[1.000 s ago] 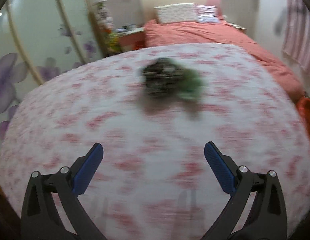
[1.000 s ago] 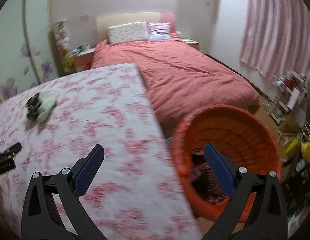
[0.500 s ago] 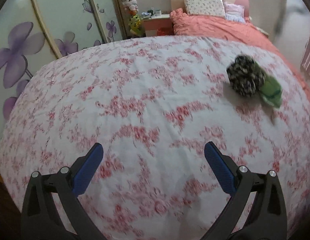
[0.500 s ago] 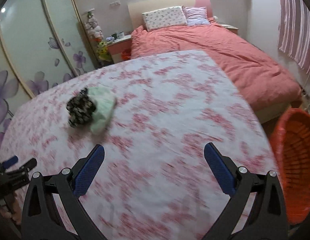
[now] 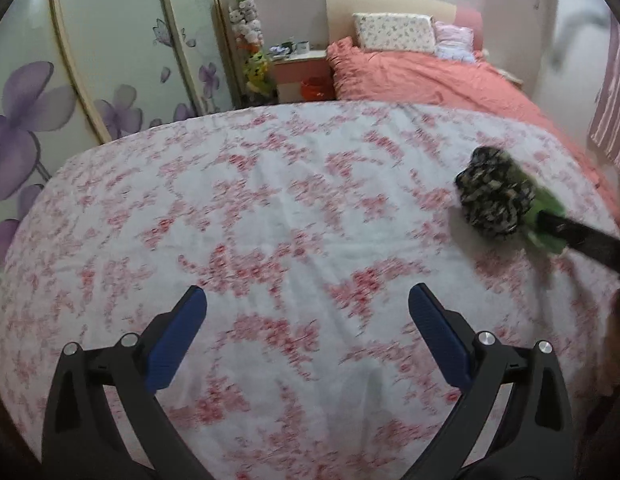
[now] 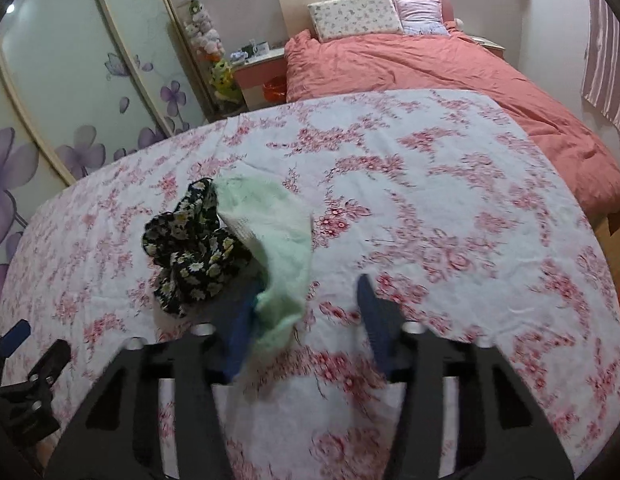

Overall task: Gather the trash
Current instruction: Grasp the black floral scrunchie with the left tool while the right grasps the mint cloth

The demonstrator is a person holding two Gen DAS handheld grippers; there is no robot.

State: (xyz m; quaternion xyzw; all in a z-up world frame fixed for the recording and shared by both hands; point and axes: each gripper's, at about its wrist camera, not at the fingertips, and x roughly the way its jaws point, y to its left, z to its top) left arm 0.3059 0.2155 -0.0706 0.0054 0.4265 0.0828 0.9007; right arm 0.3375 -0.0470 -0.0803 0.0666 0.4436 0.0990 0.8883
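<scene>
Pink-flowered cloth (image 6: 430, 208) fills both views. At centre left lie a crumpled black daisy-print rag (image 6: 190, 244) and a pale green cloth (image 6: 278, 248). Right gripper (image 6: 306, 312), formerly wide, has just been closing around the green cloth's lower end, not yet pinching. Left gripper (image 5: 308, 326) gapes empty.

One black daisy-print fabric bundle (image 6: 190, 248); one pale green knit cloth (image 6: 276, 240); two pillows on the coral-covered bed: white floral-print pillow (image 6: 356, 16), pink striped pillow (image 6: 422, 16).

Table (image 6: 450, 200) under white cloth with pink floral print. On it: black floral fabric (image 6: 190, 248), touching pale green cloth (image 6: 274, 232) beside it.
</scene>
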